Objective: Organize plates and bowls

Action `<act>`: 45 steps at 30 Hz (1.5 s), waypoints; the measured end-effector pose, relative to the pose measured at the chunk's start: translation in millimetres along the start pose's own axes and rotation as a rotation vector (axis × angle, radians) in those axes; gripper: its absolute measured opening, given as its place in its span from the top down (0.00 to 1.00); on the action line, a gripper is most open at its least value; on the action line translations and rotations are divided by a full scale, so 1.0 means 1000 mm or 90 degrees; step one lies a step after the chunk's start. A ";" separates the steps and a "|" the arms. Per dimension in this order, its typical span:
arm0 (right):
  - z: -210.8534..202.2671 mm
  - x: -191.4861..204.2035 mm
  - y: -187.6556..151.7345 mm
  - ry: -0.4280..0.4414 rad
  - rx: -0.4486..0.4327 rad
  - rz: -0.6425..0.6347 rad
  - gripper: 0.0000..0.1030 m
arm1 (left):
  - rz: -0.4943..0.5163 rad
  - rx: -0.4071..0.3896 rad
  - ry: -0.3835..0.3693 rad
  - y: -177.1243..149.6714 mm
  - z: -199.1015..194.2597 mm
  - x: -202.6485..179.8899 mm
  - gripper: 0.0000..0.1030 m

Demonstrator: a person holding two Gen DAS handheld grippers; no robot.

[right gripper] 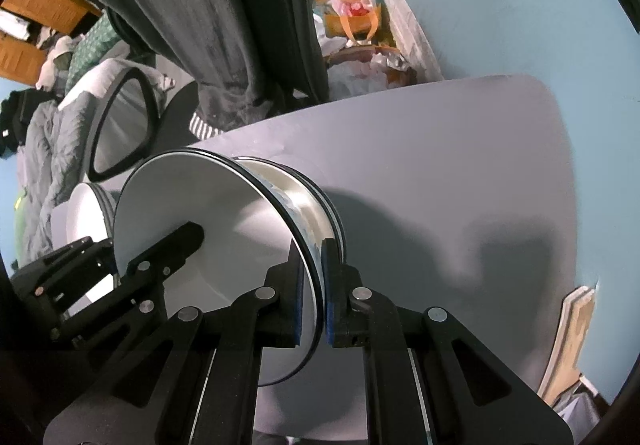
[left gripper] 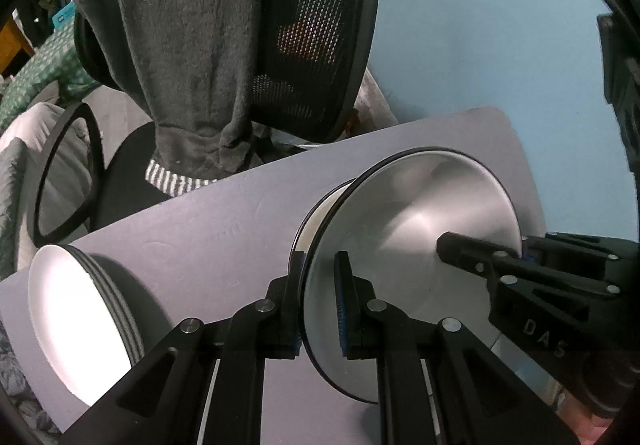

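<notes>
your grey desk [left gripper: 224, 205] stands before a blue wall [left gripper: 480, 45] and mesh chair [left gripper: 320, 25]. both hand-held grippers, left [left gripper: 320, 301] and right [right gripper: 320, 285], clamp opposite rim edges of the plate [left gripper: 408, 229], apparently level above a bowl [right gripper: 308, 205].

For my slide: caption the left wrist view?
Both grippers clamp one white bowl's rim above stacked bowls.

Dim bluish light, soft shadows, plate [left gripper: 420, 221] glare, strong fisheye warping
</notes>
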State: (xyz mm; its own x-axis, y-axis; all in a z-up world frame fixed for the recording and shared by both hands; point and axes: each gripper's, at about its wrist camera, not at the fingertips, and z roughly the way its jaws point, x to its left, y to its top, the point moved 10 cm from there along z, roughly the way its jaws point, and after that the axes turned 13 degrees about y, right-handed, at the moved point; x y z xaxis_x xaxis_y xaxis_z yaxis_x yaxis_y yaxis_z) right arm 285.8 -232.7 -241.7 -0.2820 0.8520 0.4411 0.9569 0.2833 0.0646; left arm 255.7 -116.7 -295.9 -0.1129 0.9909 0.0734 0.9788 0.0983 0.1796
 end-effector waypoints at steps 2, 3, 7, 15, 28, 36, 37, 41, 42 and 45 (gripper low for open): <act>0.000 -0.001 0.000 0.012 0.004 0.001 0.92 | 0.002 0.007 -0.005 0.000 0.002 -0.001 0.88; 0.001 -0.002 0.000 0.015 0.007 0.001 0.92 | 0.005 0.010 -0.004 0.000 0.003 -0.001 0.88; 0.003 -0.004 -0.003 0.030 0.022 0.004 0.92 | 0.026 0.023 0.014 -0.004 0.003 -0.003 0.89; 0.001 -0.005 -0.004 0.036 0.026 0.016 0.92 | 0.026 0.059 0.005 -0.004 0.006 -0.002 0.89; -0.004 -0.005 -0.004 0.040 0.011 0.020 0.92 | 0.018 0.065 0.019 -0.003 -0.006 0.007 0.73; -0.009 -0.001 -0.004 0.010 0.001 0.008 0.91 | 0.020 0.043 0.019 -0.001 -0.011 0.012 0.72; -0.010 0.001 -0.004 0.005 -0.001 0.004 0.91 | 0.018 0.040 0.019 -0.001 -0.012 0.013 0.71; -0.022 0.006 -0.003 -0.040 -0.017 -0.026 0.67 | 0.018 0.020 0.021 -0.003 -0.022 0.016 0.64; -0.030 0.008 0.000 -0.064 -0.033 -0.043 0.65 | 0.022 0.015 0.023 -0.003 -0.024 0.016 0.63; -0.043 0.013 0.003 -0.083 -0.052 -0.069 0.64 | 0.026 -0.004 0.027 -0.005 -0.033 0.020 0.61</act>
State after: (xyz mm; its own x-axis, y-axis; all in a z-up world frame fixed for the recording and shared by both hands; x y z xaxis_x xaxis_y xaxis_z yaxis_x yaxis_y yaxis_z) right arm 287.6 -239.9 -197.4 -0.3847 0.8699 0.3086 0.9217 0.3440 0.1793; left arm 243.0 -100.9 -262.5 -0.0808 0.9891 0.1229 0.9817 0.0577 0.1812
